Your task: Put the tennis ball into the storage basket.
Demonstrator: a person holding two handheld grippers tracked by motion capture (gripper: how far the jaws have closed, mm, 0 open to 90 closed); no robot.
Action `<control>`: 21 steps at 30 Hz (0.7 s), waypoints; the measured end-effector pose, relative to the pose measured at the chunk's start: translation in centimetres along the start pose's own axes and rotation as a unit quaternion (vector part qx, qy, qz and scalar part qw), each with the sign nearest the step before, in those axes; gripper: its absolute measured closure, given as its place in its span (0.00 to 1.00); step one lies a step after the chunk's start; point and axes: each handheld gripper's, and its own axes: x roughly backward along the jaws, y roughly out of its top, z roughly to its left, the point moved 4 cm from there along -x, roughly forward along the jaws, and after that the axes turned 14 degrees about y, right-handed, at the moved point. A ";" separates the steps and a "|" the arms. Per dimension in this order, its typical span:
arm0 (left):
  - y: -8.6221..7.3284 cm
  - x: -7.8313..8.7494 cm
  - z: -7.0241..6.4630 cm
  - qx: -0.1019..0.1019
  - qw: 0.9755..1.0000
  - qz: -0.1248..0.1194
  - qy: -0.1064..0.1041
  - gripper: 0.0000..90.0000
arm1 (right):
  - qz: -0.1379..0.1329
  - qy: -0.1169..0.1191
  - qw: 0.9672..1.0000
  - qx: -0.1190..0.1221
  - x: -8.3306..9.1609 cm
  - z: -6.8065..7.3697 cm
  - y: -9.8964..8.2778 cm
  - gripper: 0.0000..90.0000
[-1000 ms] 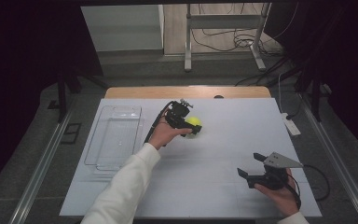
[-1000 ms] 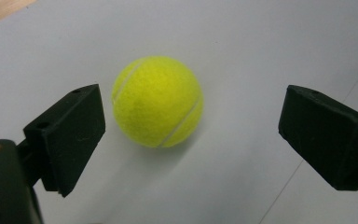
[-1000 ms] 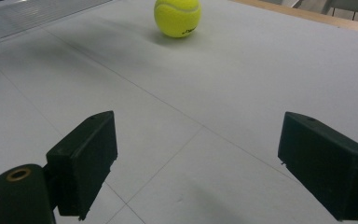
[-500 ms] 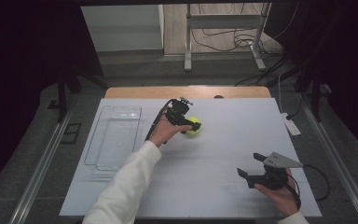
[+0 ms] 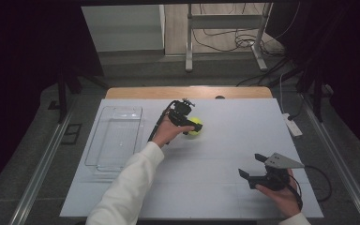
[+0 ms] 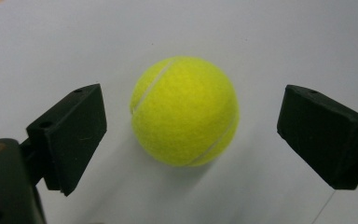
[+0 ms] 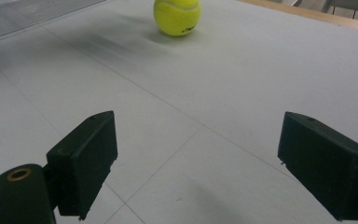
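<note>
L gripper [image 5: 193,127] is at the ball [image 5: 194,126], far-centre of the white table [image 5: 243,126], w/ the person's L hand [image 5: 166,132] behind it and a white sleeve [image 5: 129,183] running to the bottom edge. In the L gripper view the gripper [image 6: 191,126] has its jaws spread wide, one each side of the ball [image 6: 184,110], w/ clear gaps both sides, so no contact; ball sits on the table [image 6: 261,42], yellow-green w/ a pale seam curving across it, shadow under it. R gripper [image 5: 252,168] is near the front R of the table, well apart from the ball, held in the R hand [image 5: 281,194], grey plate on top, cable trailing off to the R. In the R gripper view the gripper [image 7: 198,163] has jaws spread too, nothing btwn them but bare table [image 7: 242,84] w/ faint seam lines; ball [image 7: 177,16] shows far off at the top, and a corner of the tray [image 7: 32,11] at top L. Clear tray [image 5: 117,137] lies along the table's L side, near the ball but not touching, w/ nothing in it.
</note>
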 end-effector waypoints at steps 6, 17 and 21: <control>-0.2 -0.7 0.0 -0.002 1.000 0.009 0.002 0.10 | 0.001 -0.001 1.000 0.000 0.0 0.0 0.0 0.14; -0.4 -1.4 0.0 0.001 1.000 0.016 0.001 0.12 | 0.002 -0.003 1.000 -0.001 0.0 -0.1 -0.1 0.14; -0.5 -1.7 -0.1 0.000 1.000 0.021 0.000 0.13 | 0.003 -0.003 1.000 -0.002 0.0 -0.1 -0.1 0.14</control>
